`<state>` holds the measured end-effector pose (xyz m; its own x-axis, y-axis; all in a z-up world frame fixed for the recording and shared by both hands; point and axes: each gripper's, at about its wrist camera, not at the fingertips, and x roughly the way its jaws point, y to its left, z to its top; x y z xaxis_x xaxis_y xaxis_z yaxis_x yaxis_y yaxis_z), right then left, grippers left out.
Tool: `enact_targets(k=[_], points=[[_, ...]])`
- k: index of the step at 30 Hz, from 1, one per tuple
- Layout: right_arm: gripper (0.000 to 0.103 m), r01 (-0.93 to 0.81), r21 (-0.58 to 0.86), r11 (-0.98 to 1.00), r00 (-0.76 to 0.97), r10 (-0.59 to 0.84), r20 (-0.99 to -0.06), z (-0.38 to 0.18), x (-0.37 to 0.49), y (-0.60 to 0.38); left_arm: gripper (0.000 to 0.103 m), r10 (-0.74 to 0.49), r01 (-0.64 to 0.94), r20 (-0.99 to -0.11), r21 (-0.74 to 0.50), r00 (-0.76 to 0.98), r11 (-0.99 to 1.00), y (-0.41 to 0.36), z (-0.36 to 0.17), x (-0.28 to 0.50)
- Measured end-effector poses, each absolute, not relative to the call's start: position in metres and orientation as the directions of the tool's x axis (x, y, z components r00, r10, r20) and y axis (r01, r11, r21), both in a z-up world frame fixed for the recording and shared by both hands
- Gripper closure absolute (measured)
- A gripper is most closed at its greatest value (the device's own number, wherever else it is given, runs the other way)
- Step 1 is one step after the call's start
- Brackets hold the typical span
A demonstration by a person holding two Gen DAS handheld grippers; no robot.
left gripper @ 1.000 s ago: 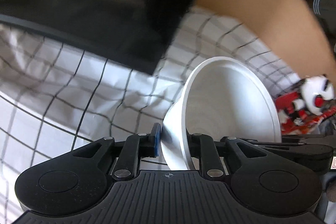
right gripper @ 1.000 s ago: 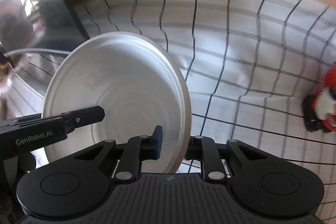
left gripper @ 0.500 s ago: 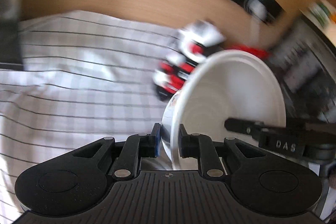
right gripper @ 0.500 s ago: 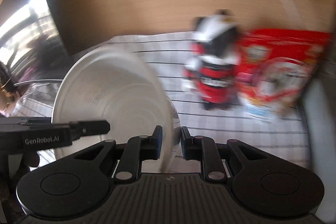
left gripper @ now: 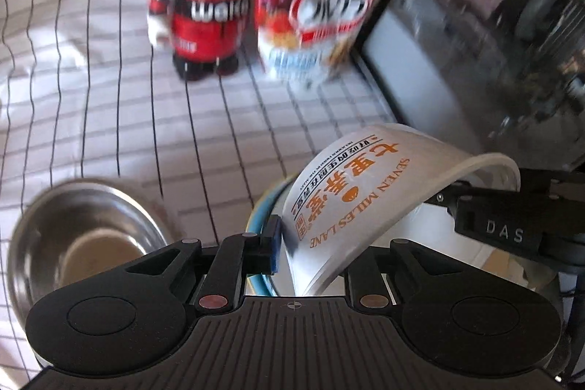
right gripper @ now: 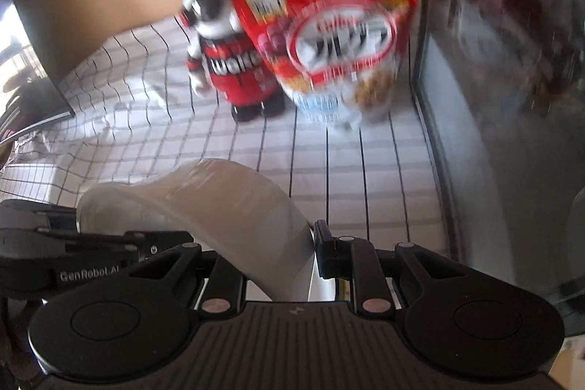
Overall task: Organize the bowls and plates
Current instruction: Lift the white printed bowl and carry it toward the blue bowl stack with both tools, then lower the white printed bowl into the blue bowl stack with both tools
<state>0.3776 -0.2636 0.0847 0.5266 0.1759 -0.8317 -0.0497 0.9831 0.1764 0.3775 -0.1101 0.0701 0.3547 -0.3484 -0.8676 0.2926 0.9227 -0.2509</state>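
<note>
Left gripper and right gripper each clamped opposite rims of the tilted white bowl

left wrist: steep down, close | right wrist: likewise | shared: checked cloth (also red box)

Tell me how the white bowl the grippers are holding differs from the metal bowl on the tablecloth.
The white bowl is matte and carries orange lettering; the metal bowl is shiny steel with no print. The white bowl is tipped steeply on its side, its rim clamped by the left gripper and the right gripper; the metal bowl sits upright and untouched on the checked tablecloth. Both are round, open bowls, and the metal one shows nothing inside.
</note>
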Motion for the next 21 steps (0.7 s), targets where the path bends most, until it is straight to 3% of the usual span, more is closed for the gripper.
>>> enact_targets(k=[21], points=[[0.084, -0.042, 0.166, 0.985, 0.525, 0.164, -0.835, 0.055, 0.388, -0.267, 0.088, -0.266, 0.317, -0.901, -0.156, 0.342, 0.936, -0.129, 0.043, 0.388]])
